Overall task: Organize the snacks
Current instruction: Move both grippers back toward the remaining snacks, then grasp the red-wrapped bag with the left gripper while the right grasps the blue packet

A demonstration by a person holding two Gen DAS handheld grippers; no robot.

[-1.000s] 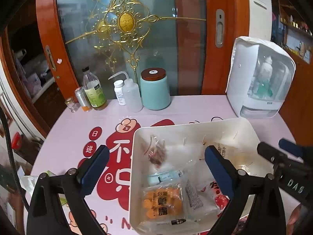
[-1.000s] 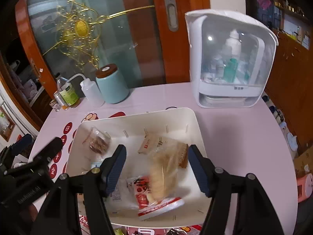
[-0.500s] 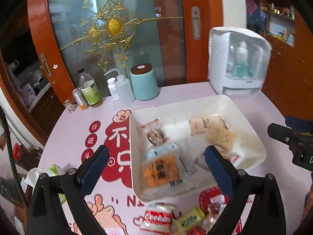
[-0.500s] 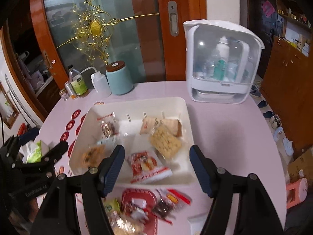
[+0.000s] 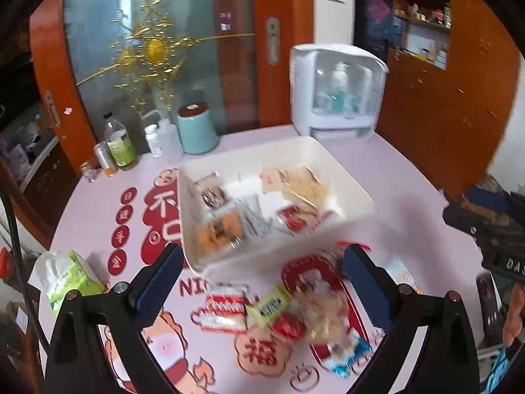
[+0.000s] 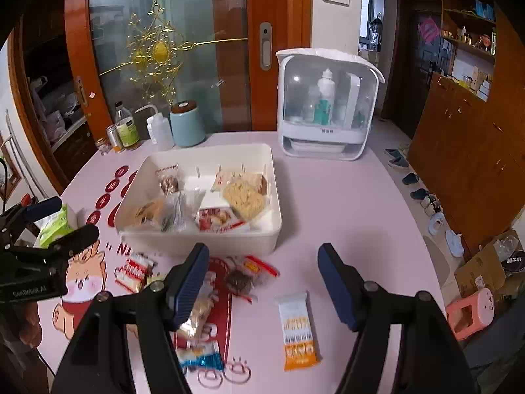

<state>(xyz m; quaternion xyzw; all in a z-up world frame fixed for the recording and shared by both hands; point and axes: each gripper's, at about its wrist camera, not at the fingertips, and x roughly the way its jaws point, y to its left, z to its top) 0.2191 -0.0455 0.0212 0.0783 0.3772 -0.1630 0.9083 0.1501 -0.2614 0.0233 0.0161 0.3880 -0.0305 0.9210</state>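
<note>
A white bin [image 5: 344, 226] [image 6: 203, 239] sits mid-table with several snack packets inside. In front of it, loose snacks lie on the pink cloth: a red-and-white packet [image 5: 224, 310] [image 6: 134, 271], a green one [image 5: 267, 305], a dark red-edged packet [image 6: 246, 277], a blue-ended one [image 6: 200, 358] and a white-and-orange bar [image 6: 298, 331]. My left gripper [image 5: 262, 262] hangs open above the loose pile, nothing between its fingers. My right gripper [image 6: 262, 279] is open too, above the cloth near the bar, holding nothing.
At the back stand a teal canister [image 6: 187, 124], a squeeze bottle [image 6: 159, 131], a juice bottle [image 6: 126, 129] and a white cabinet box [image 6: 328, 105]. A green tissue pack [image 5: 70, 279] lies at the left edge. Shoes and a cardboard box sit on the floor to the right.
Both grippers have pulled back from over the bin toward the table's near side, bringing the loose snacks in front of it into view. Neither has taken hold of anything.
</note>
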